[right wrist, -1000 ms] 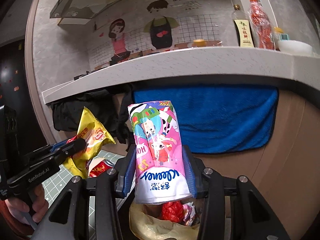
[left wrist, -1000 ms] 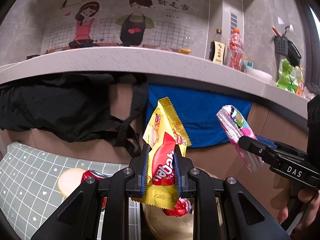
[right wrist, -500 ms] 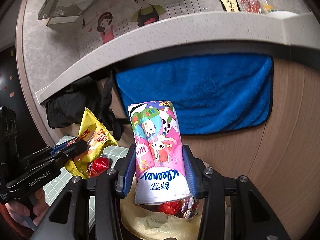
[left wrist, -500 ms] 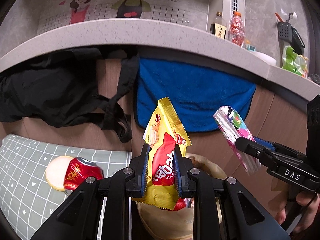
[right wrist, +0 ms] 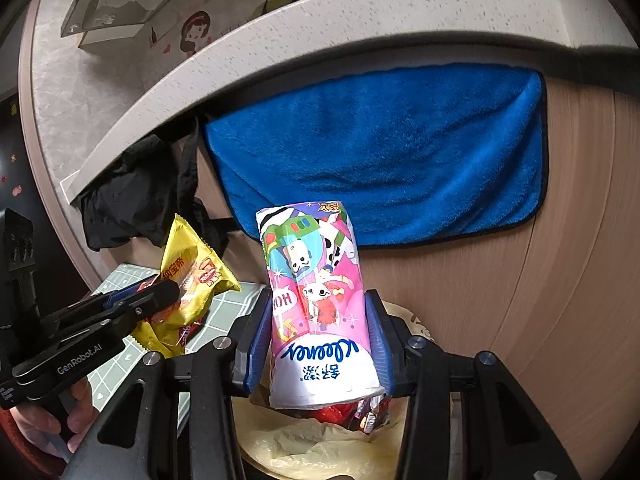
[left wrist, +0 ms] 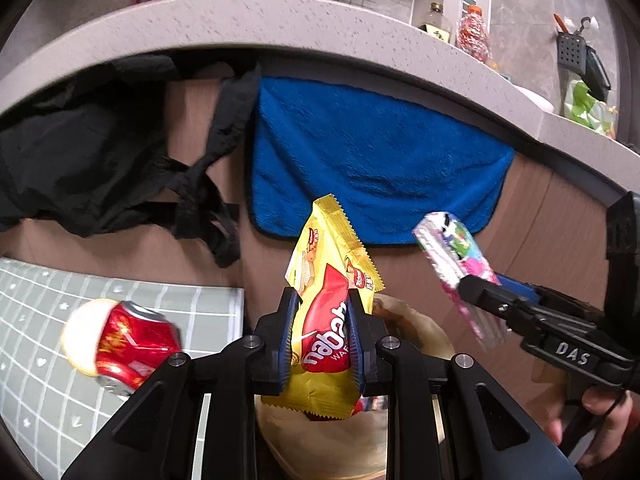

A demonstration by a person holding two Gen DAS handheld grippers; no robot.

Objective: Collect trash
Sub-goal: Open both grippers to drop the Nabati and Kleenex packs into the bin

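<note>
My left gripper (left wrist: 322,320) is shut on a yellow and red wafer wrapper (left wrist: 332,300), held upright above a bin lined with a pale yellow bag (left wrist: 352,448). My right gripper (right wrist: 318,332) is shut on a pink Kleenex tissue pack (right wrist: 316,312), held over the same bin (right wrist: 320,448), which holds red trash. Each gripper shows in the other's view: the right gripper (left wrist: 472,292) with the pack (left wrist: 456,264), the left gripper (right wrist: 160,292) with the wrapper (right wrist: 192,276). A crushed red can (left wrist: 132,348) lies on a green grid mat (left wrist: 48,392) to the left.
A blue towel (left wrist: 368,160) and a black garment (left wrist: 80,156) hang from a grey counter edge (left wrist: 280,24) ahead. Bottles (left wrist: 474,32) and a green bag (left wrist: 588,108) stand on the counter. A brown cabinet front (right wrist: 560,280) is behind the bin.
Both grippers have tilted and moved downward toward the bin; the counter has risen in both views. The red can has come fully into the left wrist view. Both grips are unchanged.
</note>
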